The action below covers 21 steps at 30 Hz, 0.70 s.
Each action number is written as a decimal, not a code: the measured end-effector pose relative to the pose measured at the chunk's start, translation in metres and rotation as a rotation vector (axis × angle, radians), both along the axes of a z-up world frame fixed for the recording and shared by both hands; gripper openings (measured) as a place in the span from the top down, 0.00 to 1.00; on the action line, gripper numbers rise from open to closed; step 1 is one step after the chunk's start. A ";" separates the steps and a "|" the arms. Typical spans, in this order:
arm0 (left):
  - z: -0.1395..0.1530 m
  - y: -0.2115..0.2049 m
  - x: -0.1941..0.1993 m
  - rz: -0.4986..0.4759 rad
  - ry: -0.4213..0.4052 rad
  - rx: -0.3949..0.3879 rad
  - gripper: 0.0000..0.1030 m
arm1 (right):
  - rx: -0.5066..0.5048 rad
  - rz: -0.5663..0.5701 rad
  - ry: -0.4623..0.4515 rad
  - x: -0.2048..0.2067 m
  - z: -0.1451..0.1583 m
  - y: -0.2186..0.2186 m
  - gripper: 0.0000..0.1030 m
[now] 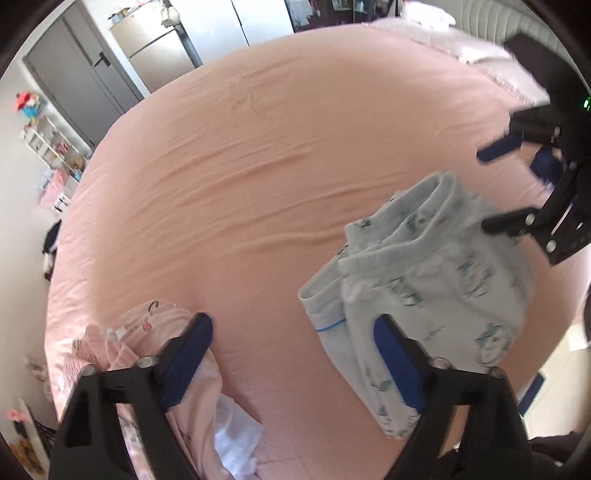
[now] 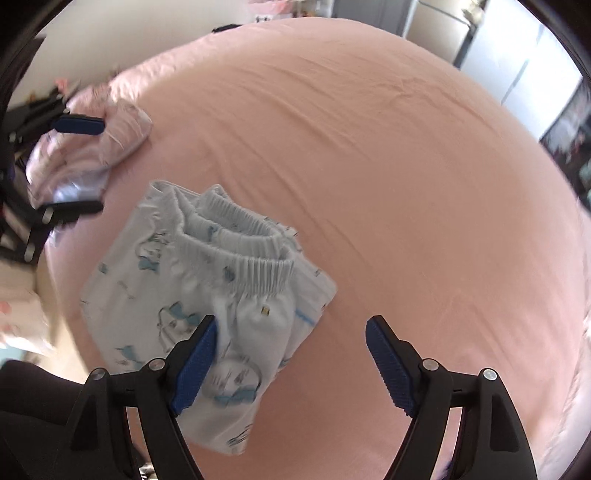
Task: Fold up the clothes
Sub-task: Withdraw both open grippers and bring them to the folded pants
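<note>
A folded pale-blue printed garment with a ribbed elastic waistband [image 1: 428, 280] [image 2: 207, 291] lies on the pink bedsheet [image 1: 277, 166] [image 2: 388, 166]. A crumpled pink garment [image 1: 147, 343] [image 2: 99, 147] lies beside it. My left gripper [image 1: 291, 354] is open and empty above the sheet, between the two garments; it also shows in the right wrist view [image 2: 77, 166]. My right gripper [image 2: 291, 354] is open and empty, its left finger over the blue garment's edge; it shows in the left wrist view [image 1: 517, 158] beyond the blue garment.
The bed fills most of both views. A grey fridge [image 1: 159, 51] and a grey door [image 1: 77, 77] stand past the far edge. A white shelf with small items [image 1: 51, 144] stands at the left. A pillow and headboard [image 1: 491, 33] are at the far right.
</note>
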<state>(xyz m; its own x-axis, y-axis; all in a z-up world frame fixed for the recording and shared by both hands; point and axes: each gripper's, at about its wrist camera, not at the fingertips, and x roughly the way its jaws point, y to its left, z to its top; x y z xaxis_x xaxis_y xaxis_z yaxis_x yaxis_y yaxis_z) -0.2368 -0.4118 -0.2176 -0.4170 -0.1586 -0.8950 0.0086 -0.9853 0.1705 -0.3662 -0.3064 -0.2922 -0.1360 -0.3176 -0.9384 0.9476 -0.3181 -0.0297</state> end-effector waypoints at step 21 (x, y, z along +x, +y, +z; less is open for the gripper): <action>0.062 0.036 0.063 0.007 0.054 -0.023 0.13 | -0.315 -0.160 -0.338 0.043 0.076 0.052 0.21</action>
<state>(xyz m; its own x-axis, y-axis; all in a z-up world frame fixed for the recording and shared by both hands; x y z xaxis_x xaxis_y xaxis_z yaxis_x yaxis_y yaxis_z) -0.1733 -0.3755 -0.1553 -0.4634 -0.1820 -0.8673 0.0252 -0.9810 0.1924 -0.3230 -0.2541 -0.2157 0.0894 -0.5930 -0.8002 0.8260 -0.4047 0.3923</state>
